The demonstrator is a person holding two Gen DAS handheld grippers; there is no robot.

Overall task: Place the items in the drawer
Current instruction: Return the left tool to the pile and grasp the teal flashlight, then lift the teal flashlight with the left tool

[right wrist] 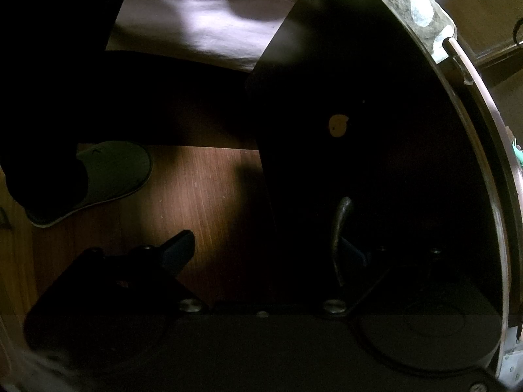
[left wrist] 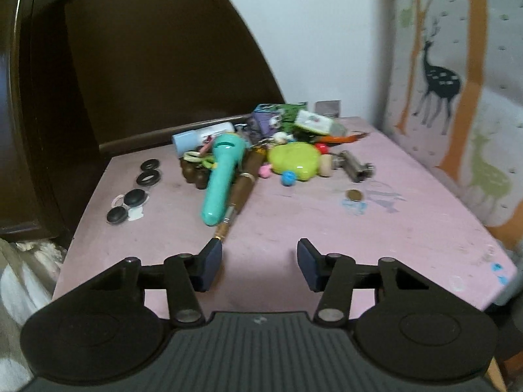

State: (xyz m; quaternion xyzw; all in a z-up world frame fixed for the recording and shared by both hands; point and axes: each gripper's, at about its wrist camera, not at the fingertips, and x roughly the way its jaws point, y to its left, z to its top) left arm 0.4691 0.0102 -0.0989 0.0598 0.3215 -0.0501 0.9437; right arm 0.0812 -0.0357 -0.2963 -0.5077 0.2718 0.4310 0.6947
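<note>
Clutter covers the far half of the pink table (left wrist: 327, 228): a teal flashlight (left wrist: 220, 179), a brown pen-like stick (left wrist: 240, 192) lying beside it, a lime green case (left wrist: 294, 160), a small metal clamp (left wrist: 354, 165), a coin (left wrist: 353, 195), four black rings and discs (left wrist: 135, 189) on the left side, and a heap of boxes and packets (left wrist: 284, 117) at the back. The left gripper (left wrist: 260, 263) hovers over the near, bare part of the table with its fingers partly spread and nothing between them. The stick's gold tip ends just at the left finger's pad (left wrist: 210, 261); whether they touch cannot be told. The flashlight lies a little farther off, ahead and to the left; the rest of the pile sits well beyond the fingertips.

The right wrist view is very dark. The right gripper (right wrist: 264, 253) points down at a dark wooden panel with a curved metal handle (right wrist: 340, 228), which stands just in front of the right finger, while the left finger (right wrist: 178, 250) hangs over the wood floor (right wrist: 202, 189). Its fingers stand wide apart, gripping nothing. A slippered foot (right wrist: 108, 176) stands on the floor to the left.
</note>
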